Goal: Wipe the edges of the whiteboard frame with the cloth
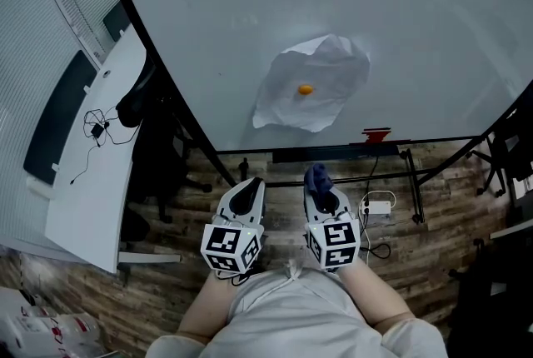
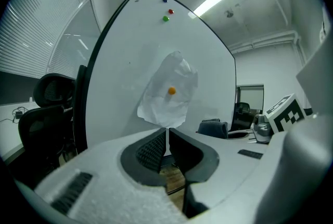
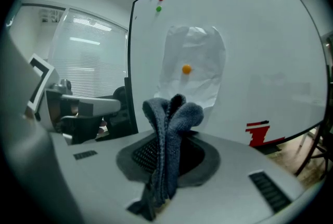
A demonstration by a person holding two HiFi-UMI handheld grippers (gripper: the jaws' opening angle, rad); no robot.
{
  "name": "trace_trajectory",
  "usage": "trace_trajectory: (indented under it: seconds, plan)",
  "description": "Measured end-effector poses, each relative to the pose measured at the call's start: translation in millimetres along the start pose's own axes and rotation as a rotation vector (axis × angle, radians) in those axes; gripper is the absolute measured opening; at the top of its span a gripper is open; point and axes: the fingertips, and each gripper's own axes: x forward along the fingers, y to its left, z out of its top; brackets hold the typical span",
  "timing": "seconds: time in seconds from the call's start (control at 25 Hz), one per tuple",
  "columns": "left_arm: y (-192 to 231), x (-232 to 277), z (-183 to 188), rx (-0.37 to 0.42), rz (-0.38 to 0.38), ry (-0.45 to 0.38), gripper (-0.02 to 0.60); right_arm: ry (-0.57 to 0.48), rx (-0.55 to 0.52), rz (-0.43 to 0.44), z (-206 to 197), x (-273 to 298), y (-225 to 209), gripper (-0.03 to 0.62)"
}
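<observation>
Poised, wiping not yet begun
Right gripper point(image 3: 167, 151) pinches a folded blue-grey fleecy cloth point(image 3: 169, 119), left gripper point(image 2: 166, 138) is closed on nothing; next it likely must reach the whiteboard's thin black frame point(image 2: 81, 103)

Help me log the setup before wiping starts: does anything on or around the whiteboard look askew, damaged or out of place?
One thing: a creased sheet of paper hangs crooked on the whiteboard, held by a single orange magnet. Nothing looks spilled or broken.
</observation>
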Motion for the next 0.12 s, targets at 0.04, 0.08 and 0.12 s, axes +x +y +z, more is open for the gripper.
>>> trace_trajectory:
  seconds: [0.04, 0.08, 0.12]
  plan:
    - [0.2, 0.4, 0.0, 0.003, 0.001, 0.001, 0.032, 0.002, -0.003, 0.002, 0.1, 0.4, 0.3, 0.064]
    - [0.4, 0.7, -0.1, 0.007, 0.003, 0.001, 0.032, 0.004, -0.005, 0.003, 0.4, 0.7, 0.6, 0.064]
    - [0.5, 1.0, -0.1, 0.012, 0.005, 0.002, 0.032, 0.005, -0.007, 0.005, 0.8, 1.1, 0.9, 0.064]
